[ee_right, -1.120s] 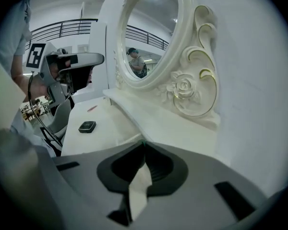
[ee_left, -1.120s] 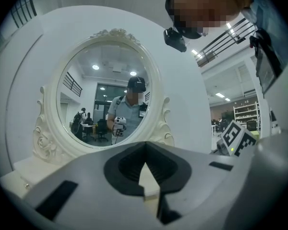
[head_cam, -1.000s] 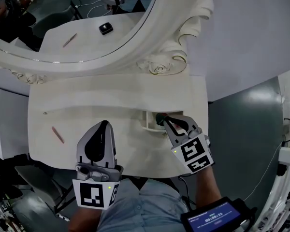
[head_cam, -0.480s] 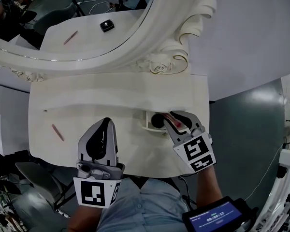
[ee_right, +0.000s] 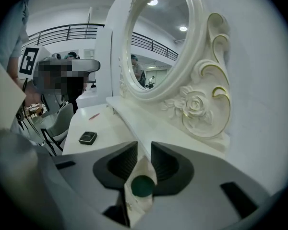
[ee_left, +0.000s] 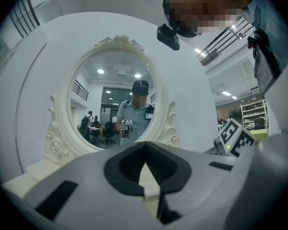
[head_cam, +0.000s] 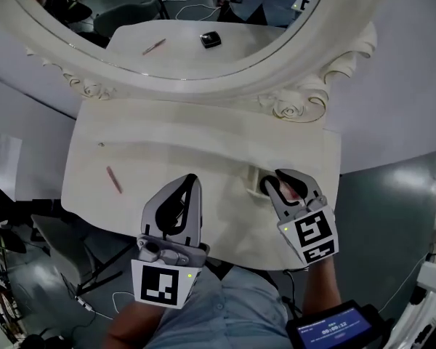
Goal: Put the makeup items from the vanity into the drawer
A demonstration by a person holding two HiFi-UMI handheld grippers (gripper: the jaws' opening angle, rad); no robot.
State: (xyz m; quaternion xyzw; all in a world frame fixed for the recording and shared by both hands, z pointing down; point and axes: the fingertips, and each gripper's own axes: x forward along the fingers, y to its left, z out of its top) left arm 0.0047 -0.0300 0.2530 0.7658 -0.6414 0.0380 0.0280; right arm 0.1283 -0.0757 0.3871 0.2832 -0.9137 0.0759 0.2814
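A dark round makeup item appears to lie in the small open drawer. It is seen through the gap of the right gripper, whose jaws have just been opening and stand slightly spread, gripping nothing; the left gripper is pressed together, empty. Outstanding on the vanity top: a pink pencil and a black compact. The right gripper hides most of the drawer's interior.

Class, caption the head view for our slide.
Right gripper, jaws just opened and empty, over dark round item in open drawer of white vanity.
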